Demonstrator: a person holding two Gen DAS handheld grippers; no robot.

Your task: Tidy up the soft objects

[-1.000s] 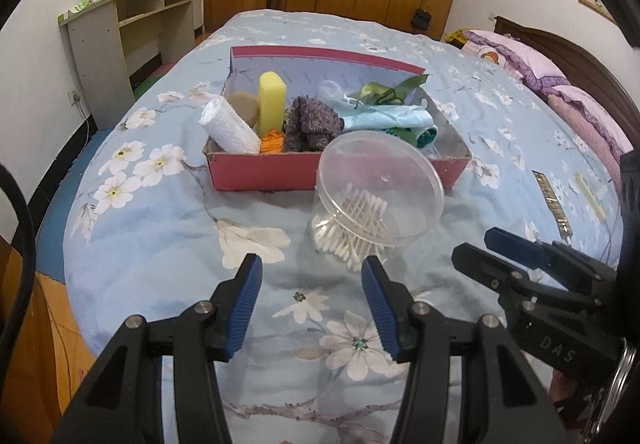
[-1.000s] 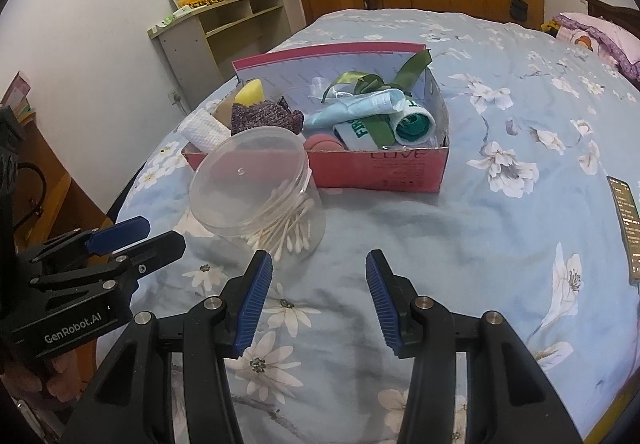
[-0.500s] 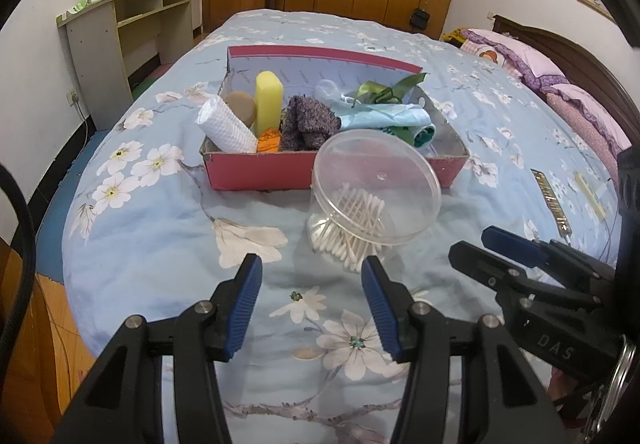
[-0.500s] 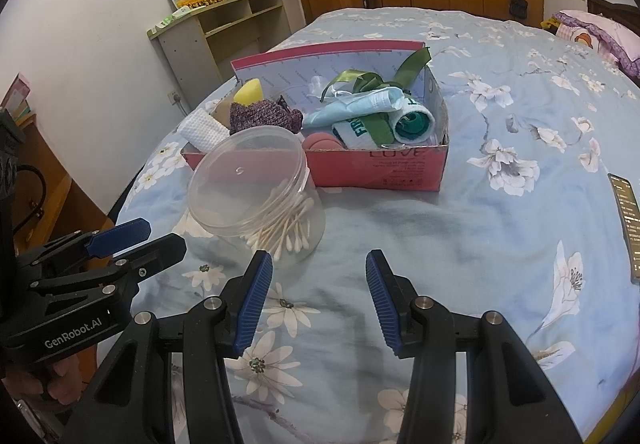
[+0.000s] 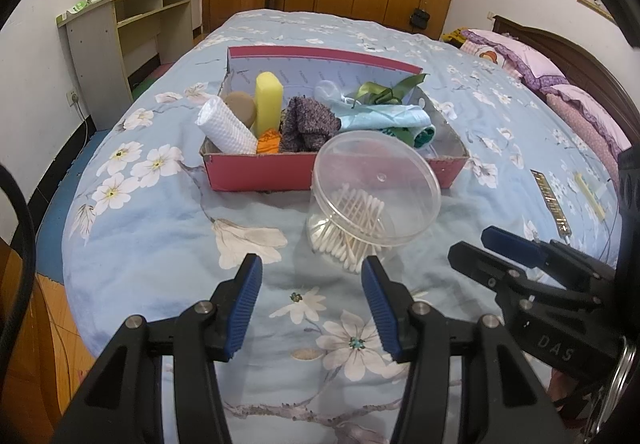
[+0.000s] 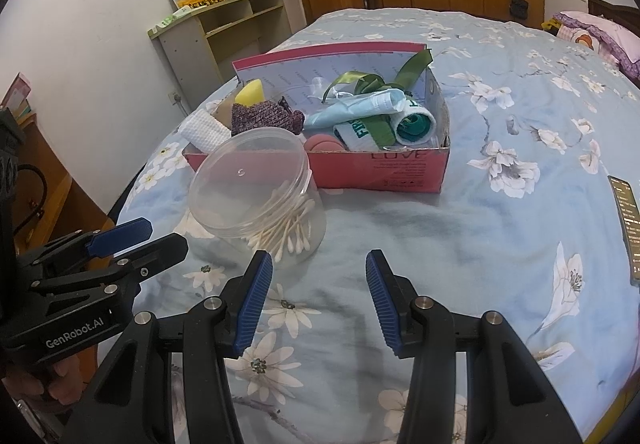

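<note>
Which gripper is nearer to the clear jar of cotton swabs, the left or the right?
Left. The left gripper hangs open right in front of the clear jar of cotton swabs, roughly centred on it. The right gripper, also open, sits to the jar's right, over bare bedspread.

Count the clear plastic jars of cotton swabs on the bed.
1. The clear jar stands on the bedspread, in front of the red box, lid on. Another could be hidden behind the box.
</note>
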